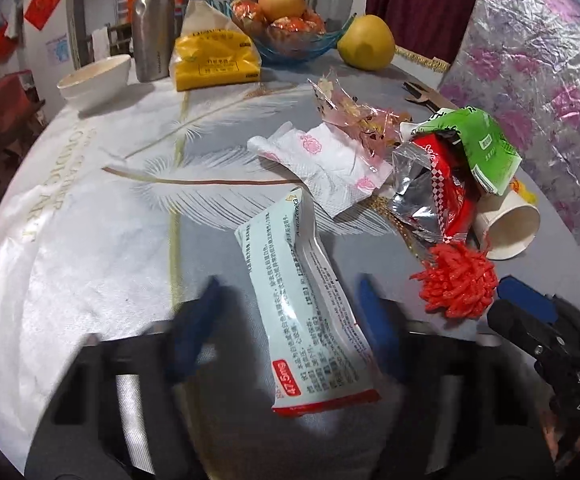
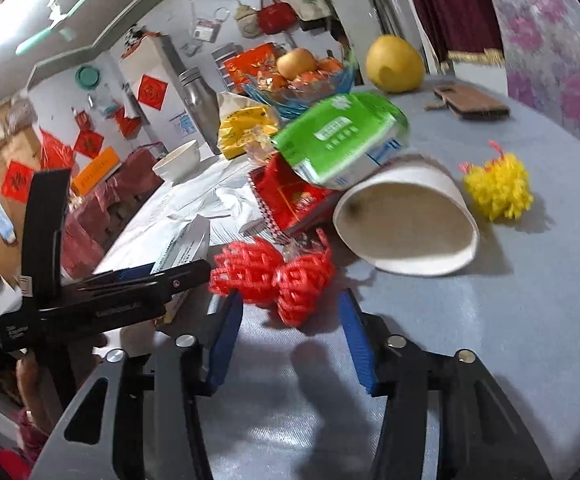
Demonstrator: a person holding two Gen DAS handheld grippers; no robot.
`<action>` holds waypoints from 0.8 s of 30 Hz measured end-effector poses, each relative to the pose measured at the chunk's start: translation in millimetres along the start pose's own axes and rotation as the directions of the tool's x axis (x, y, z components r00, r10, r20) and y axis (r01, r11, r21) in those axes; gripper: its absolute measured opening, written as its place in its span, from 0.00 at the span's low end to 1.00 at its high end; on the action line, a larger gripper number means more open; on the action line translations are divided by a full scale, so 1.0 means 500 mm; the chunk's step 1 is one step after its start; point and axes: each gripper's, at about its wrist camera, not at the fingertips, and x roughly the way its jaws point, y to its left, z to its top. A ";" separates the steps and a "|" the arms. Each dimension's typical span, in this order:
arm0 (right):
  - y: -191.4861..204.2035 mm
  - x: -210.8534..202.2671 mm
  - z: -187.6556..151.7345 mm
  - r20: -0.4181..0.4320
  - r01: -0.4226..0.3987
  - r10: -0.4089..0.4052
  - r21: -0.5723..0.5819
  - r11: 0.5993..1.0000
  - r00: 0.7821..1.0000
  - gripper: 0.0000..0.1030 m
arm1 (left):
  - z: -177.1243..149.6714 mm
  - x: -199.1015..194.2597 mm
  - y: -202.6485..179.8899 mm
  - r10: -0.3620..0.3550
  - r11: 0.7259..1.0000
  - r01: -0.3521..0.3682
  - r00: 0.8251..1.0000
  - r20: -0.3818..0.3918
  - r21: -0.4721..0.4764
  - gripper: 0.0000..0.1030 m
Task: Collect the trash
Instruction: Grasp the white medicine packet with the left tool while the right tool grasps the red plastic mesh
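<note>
Trash lies on the round table. A pale blue medicine pouch (image 1: 304,308) lies between the open fingers of my left gripper (image 1: 290,304), not clamped. Beyond it are a white napkin (image 1: 326,164), clear cellophane (image 1: 350,114), a red and silver wrapper (image 1: 436,184), a green packet (image 1: 478,140), a tipped paper cup (image 1: 510,226) and a red foam net (image 1: 456,284). My right gripper (image 2: 292,312) is open just short of the red foam net (image 2: 274,276). The cup (image 2: 410,228), the green packet (image 2: 338,140) and a yellow foam net (image 2: 498,186) lie past it.
At the back stand a white bowl (image 1: 96,78), a steel bottle (image 1: 154,20), a yellow bag (image 1: 214,58), a blue glass fruit bowl (image 1: 294,46) and a pomelo (image 1: 366,42). A brown phone case (image 2: 470,100) lies at the far right. The left gripper's body (image 2: 102,292) is beside my right one.
</note>
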 end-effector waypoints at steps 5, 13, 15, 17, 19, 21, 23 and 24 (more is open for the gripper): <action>0.002 0.034 0.014 -0.035 -0.019 0.020 0.025 0.999 0.999 0.49 | 0.003 -0.004 0.022 -0.057 0.997 0.058 0.998 0.013 -0.058 0.38; -0.002 -0.029 -0.015 0.057 -0.039 0.038 0.017 0.999 0.998 0.14 | 0.003 -0.006 0.011 -0.067 0.997 0.067 0.998 0.012 -0.031 0.40; -0.009 -0.065 -0.026 0.087 -0.043 0.042 0.018 0.999 0.995 0.14 | 0.003 -0.002 0.012 -0.064 0.997 0.064 0.998 0.005 -0.035 0.45; -0.019 -0.098 -0.035 0.115 -0.036 0.034 0.020 0.999 0.993 0.15 | 0.002 -0.003 0.012 -0.076 0.996 0.076 0.997 0.005 -0.034 0.49; -0.031 -0.128 -0.038 0.128 -0.023 0.020 0.026 0.999 0.992 0.15 | 0.002 -0.003 0.013 -0.075 0.997 0.075 0.997 0.007 -0.034 0.48; -0.042 -0.156 -0.039 0.146 -0.030 0.025 0.034 0.999 0.989 0.15 | 0.001 -0.010 0.016 -0.078 0.996 0.079 0.997 0.025 -0.044 0.44; -0.051 -0.177 -0.043 0.162 -0.019 0.013 0.035 0.999 0.987 0.15 | -0.002 -0.020 0.020 -0.090 0.994 0.093 0.995 0.053 -0.057 0.32; -0.056 -0.188 -0.047 0.169 -0.014 0.008 0.034 0.999 0.986 0.15 | -0.003 -0.024 0.021 -0.098 0.993 0.101 0.993 0.061 -0.062 0.33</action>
